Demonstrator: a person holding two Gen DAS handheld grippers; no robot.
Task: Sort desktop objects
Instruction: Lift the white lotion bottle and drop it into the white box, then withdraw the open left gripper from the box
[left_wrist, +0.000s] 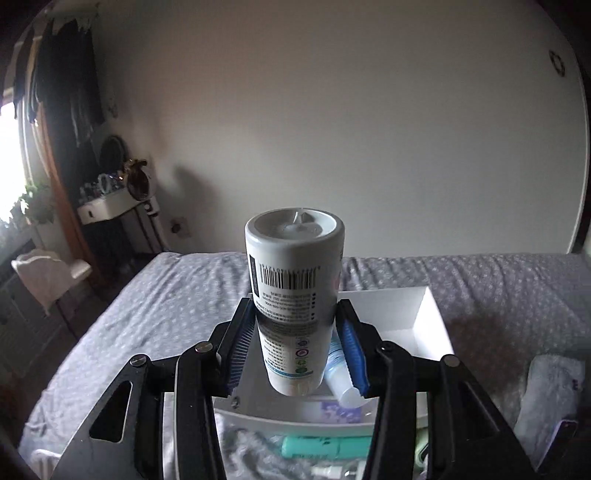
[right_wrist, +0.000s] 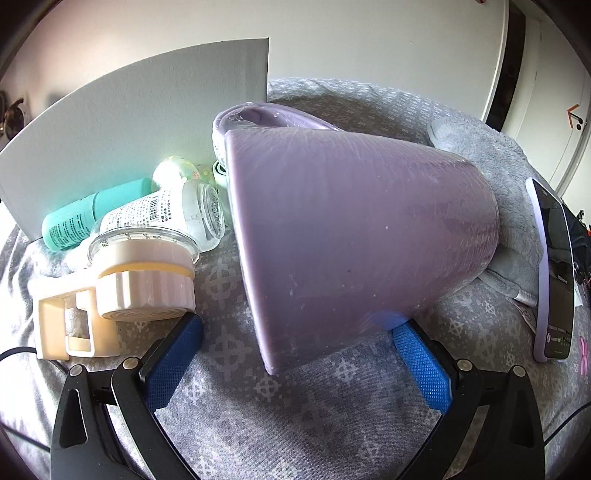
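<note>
The left gripper (left_wrist: 295, 347) clamps a white bottle (left_wrist: 293, 295) above the white box (left_wrist: 424, 317); lower it in upright. The right gripper (right_wrist: 295, 354) gapes around a purple cup (right_wrist: 351, 236) lying on the bed.

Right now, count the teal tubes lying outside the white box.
1. The teal tube lies on the bedspread against the white box wall, beside the clear bottle. Others may be hidden behind the purple cup.

One purple cup (right_wrist: 354, 236), one phone (right_wrist: 556, 273), two white boxes (left_wrist: 413, 317).
</note>
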